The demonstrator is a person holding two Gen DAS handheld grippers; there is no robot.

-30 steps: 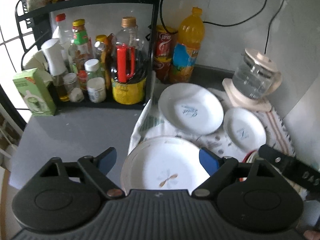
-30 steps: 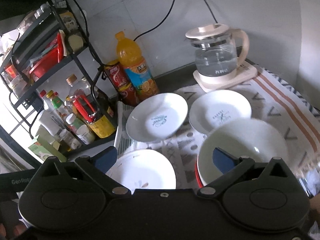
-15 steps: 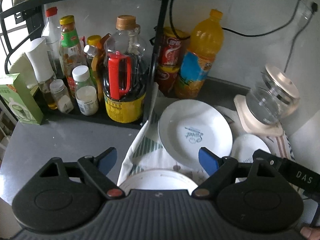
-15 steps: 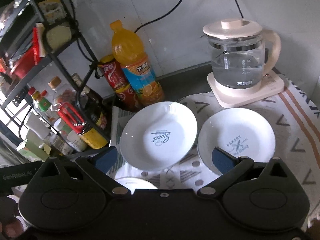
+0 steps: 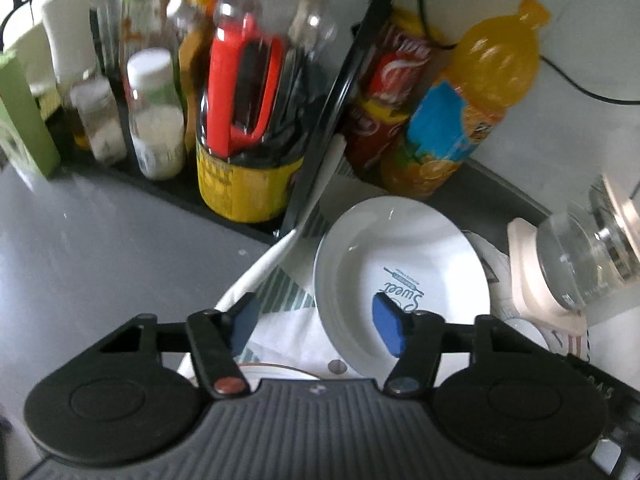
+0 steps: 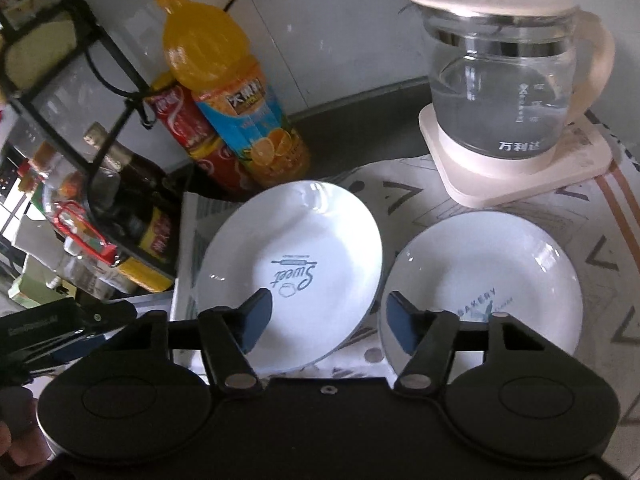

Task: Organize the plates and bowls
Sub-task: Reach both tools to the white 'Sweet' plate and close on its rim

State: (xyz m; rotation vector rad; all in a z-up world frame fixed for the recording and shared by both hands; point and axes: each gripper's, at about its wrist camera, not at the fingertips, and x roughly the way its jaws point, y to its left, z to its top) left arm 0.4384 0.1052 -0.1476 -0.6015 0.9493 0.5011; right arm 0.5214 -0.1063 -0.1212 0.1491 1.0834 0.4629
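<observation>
A grey counter [image 5: 100, 248] carries a patterned white cloth [image 6: 600, 248] on its right part, and a black metal rack [image 5: 332, 92] crowded with bottles and jars stands at the far left. On the cloth at the far right sits a clear glass kettle with a cream lid and base [image 6: 504, 80]. An orange soft-drink bottle with a blue label [image 6: 236, 92] stands against the far wall, just beside a red drink bottle [image 6: 188, 132]. Two white shallow plates lie side by side on the cloth: the white plate printed "Sweet" [image 6: 292, 256] on the left, the white plate printed "Bakery" [image 6: 492, 276] on the right, their rims nearly touching. The left gripper [image 5: 316, 328] straddles the near-left rim of the "Sweet" plate; its jaws have just been closing, stand half apart and do not press it. The right gripper [image 6: 326, 322] hangs over the gap between the two plates; its jaws have also just been closing, half apart, gripping nothing.
</observation>
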